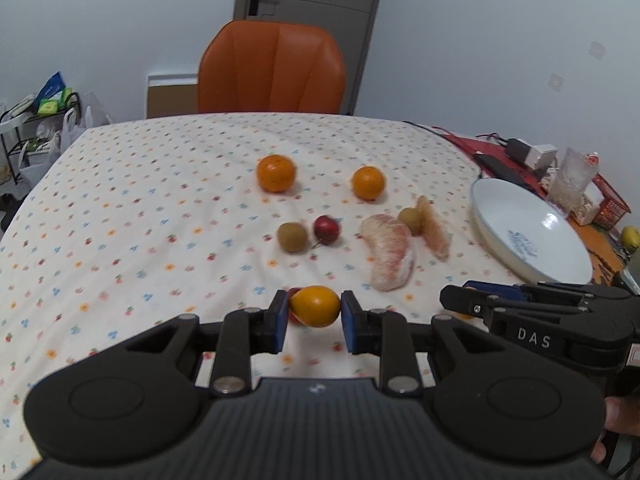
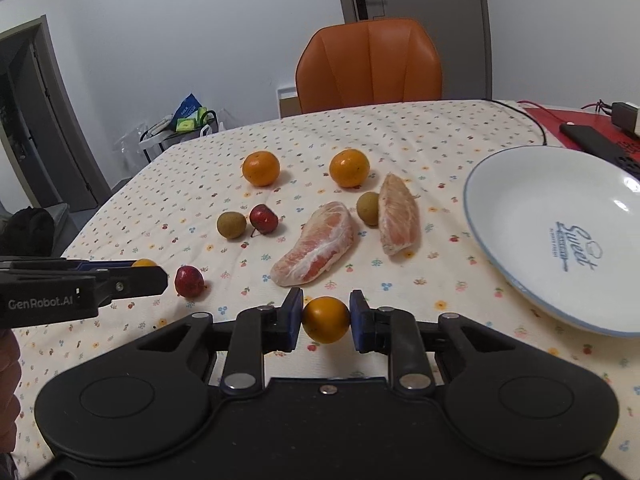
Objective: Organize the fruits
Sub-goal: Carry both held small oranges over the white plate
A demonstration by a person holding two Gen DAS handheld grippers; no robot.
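Counting outward from the white plate (image 2: 520, 216): two pomelo segments (image 2: 316, 248), two oranges (image 2: 349, 168), two brown longans (image 2: 231, 225), two red fruits (image 2: 263, 219). Left gripper (image 1: 315, 307) is clamped on a small orange fruit (image 1: 315, 306); right gripper (image 2: 326, 318), nearer the plate, pinches another small orange fruit (image 2: 326, 319). Both reach forward, low over the tablecloth (image 2: 400, 132).

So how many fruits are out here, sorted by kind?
Oranges on the cloth: 2
Small orange fruits held in grippers: 2
Brown-green round fruits: 2
Small red fruits: 2
Peeled pomelo segments: 2
Total: 10
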